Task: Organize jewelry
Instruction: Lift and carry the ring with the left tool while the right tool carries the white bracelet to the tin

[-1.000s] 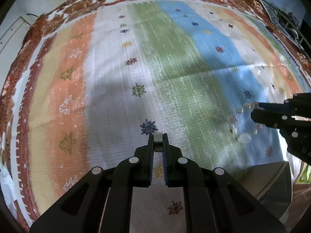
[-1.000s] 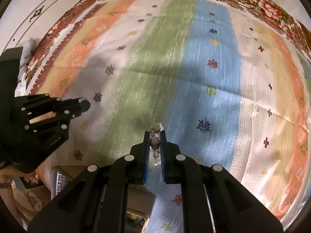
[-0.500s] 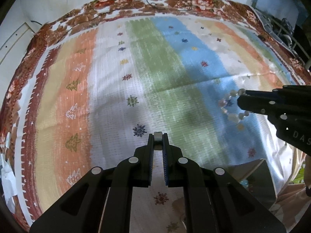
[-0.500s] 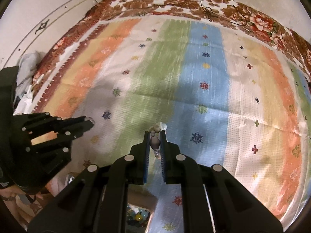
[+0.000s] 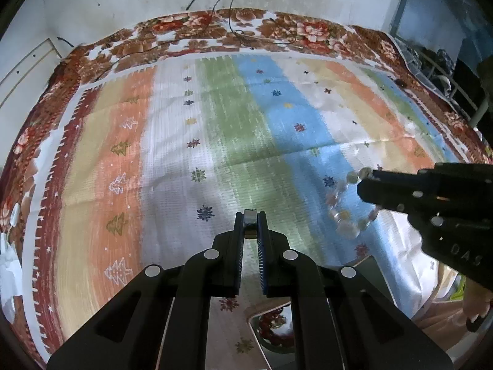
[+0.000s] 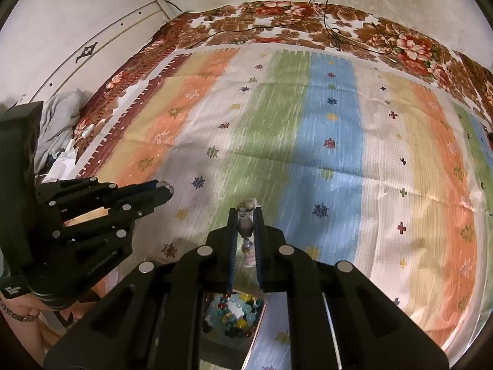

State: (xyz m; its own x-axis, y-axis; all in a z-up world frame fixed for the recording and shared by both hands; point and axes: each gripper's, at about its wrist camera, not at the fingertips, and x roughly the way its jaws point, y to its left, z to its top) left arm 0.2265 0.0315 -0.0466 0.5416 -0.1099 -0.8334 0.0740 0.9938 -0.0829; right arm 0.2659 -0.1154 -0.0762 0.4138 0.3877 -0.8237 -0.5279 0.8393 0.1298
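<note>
My right gripper (image 6: 246, 212) is shut on a pale beaded bracelet (image 6: 245, 227), which hangs as a loop (image 5: 345, 212) below its fingers in the left wrist view, above the striped cloth. My left gripper (image 5: 250, 215) is shut on a small dark-and-silver piece (image 5: 250, 222) at its tips; it also shows at the left of the right wrist view (image 6: 163, 189). A mirrored jewelry box (image 6: 234, 311) holding several coloured bead strings lies under the right gripper; its corner shows in the left wrist view (image 5: 274, 326).
A striped cloth (image 5: 234, 141) with small flower prints covers a bed with a brown floral blanket (image 6: 308, 21) at the far edge. Black cables (image 6: 336, 37) lie on the blanket. Crumpled clothes (image 6: 58, 123) sit at the left by the wall.
Both grippers have risen and pulled back from the cloth, so more of the bed shows. The bracelet has lifted with the right gripper. The jewelry box has come into view below.
</note>
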